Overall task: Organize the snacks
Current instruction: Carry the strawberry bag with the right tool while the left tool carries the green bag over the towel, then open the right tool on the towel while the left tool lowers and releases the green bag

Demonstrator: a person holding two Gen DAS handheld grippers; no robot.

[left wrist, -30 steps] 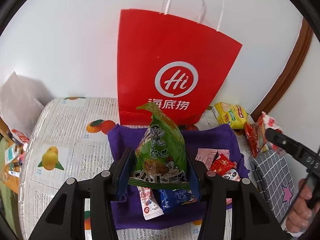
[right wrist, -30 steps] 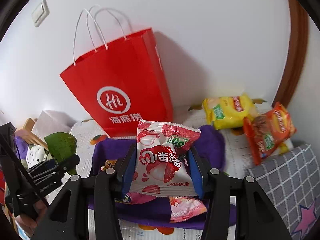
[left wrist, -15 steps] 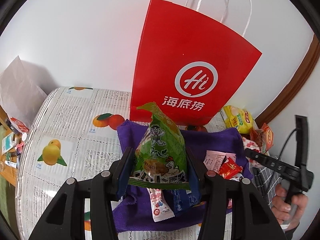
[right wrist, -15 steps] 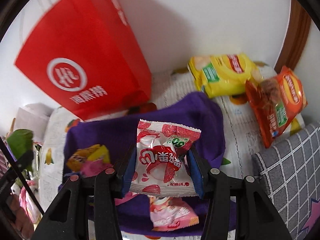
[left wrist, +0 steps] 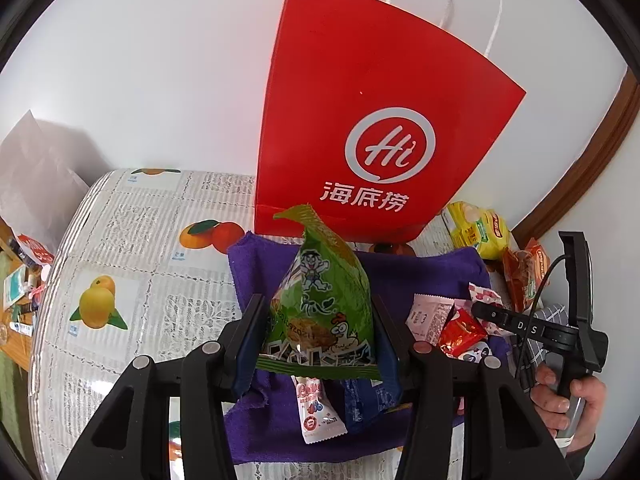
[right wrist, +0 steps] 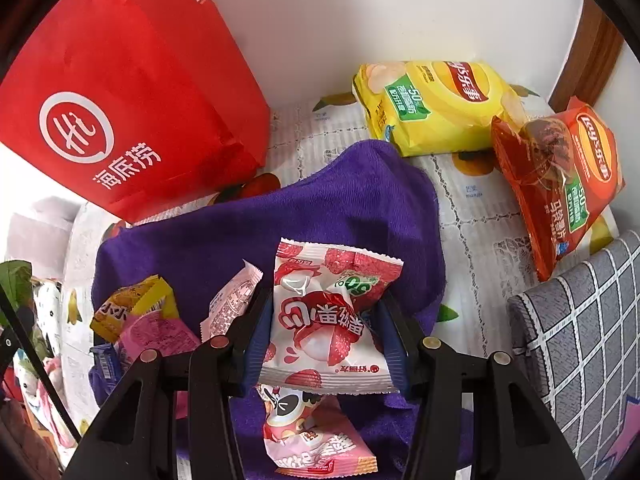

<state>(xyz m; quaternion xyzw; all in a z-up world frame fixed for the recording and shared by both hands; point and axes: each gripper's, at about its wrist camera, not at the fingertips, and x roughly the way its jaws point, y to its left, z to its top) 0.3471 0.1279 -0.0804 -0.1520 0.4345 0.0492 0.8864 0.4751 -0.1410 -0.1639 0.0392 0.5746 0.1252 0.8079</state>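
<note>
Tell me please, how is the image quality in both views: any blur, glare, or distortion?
Left wrist view: sharp, strong fisheye bending of the table edge, dark corners, soft shadow behind the red bag. Right wrist view: also sharp, glare on the yellow chip bag, same curved distortion.

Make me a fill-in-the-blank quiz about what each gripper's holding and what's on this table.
1. The left gripper is shut on a ____ packet.
2. The right gripper holds a pink packet over the ____ cloth.
3. The paper bag is ____.

Missing: green; purple; red
</note>
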